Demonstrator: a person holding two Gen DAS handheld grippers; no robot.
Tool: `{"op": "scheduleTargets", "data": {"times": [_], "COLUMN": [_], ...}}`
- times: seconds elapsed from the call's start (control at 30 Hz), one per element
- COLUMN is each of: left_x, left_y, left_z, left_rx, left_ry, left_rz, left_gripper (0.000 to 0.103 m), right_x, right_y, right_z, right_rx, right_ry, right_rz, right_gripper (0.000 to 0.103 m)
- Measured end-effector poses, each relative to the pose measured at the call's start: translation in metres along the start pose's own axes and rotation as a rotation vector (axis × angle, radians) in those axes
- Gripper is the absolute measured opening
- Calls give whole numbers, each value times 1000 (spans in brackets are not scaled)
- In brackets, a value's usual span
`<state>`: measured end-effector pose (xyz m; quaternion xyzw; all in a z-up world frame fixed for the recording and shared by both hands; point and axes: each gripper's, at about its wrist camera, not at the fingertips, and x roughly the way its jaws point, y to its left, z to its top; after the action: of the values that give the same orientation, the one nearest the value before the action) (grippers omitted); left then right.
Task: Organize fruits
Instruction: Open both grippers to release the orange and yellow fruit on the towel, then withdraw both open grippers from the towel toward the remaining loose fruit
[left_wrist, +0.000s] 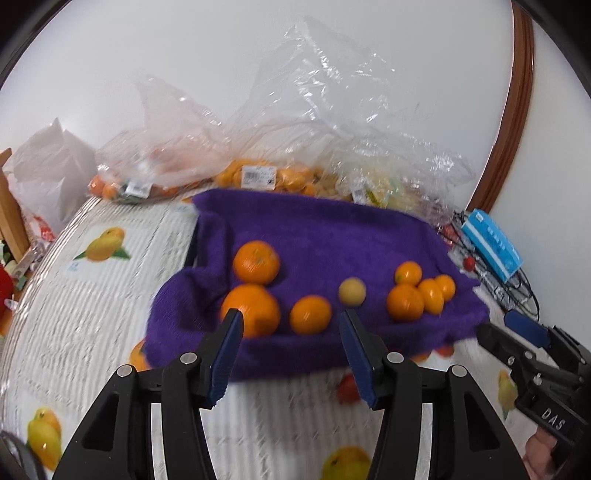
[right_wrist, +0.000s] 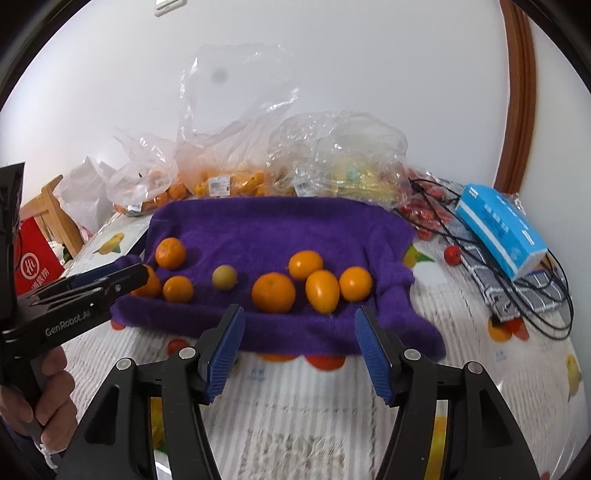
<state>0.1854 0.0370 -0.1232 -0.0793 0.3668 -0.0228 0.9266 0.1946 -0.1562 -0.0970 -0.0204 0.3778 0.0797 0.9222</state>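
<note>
Oranges and smaller citrus fruits are lying loose on a purple towel (right_wrist: 280, 225) spread over the surface (right_wrist: 295, 398), just ahead of both sets of fingers. Beyond the left gripper (left_wrist: 291, 354), whose fingers are standing released with nothing between them, a large orange (left_wrist: 255, 310) is sitting right past the left fingertip, a second orange (left_wrist: 256, 262) behind it, a smaller orange (left_wrist: 310, 314) in line with the gap, and a pale yellowish round fruit (left_wrist: 352, 291) just past the right fingertip. Ahead of the right gripper (right_wrist: 299, 350), likewise released and empty, a mandarin (right_wrist: 273, 291) is resting beyond the gap, with an oval orange-yellow fruit (right_wrist: 322, 291) and two more round ones touching or nearly touching it toward the right fingertip. These fruits are probably moderately light, firm yet bruisable, with smooth rounded skins that will likely roll on the soft cloth and slip from a shallow pinch, so the fingers should be closing across the widest middle of one fruit, gently. Clear plastic bags (right_wrist: 332, 162) of more fruit are piling up behind the towel, and a blue box (right_wrist: 498, 225) is lying well to the right.
</note>
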Motion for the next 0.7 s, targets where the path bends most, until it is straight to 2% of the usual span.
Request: {"op": "scheduleTargets", "data": {"times": [0.27, 0.6, 0.7], "left_x": [-10, -7, -3], "left_y": [27, 50, 56], "left_z": [-26, -43, -44], "left_rx": [-14, -53, -80], "left_ry": [55, 79, 98], "left_rz": [44, 35, 31], "left_gripper": [52, 52, 52], "right_x": [-10, 2, 10], "right_y": [17, 39, 46], "right_z": [-22, -38, -39], "right_rx": [-7, -10, -17], "right_ry": [20, 60, 69], "right_rz": [9, 59, 60], "right_gripper": [63, 63, 56]}}
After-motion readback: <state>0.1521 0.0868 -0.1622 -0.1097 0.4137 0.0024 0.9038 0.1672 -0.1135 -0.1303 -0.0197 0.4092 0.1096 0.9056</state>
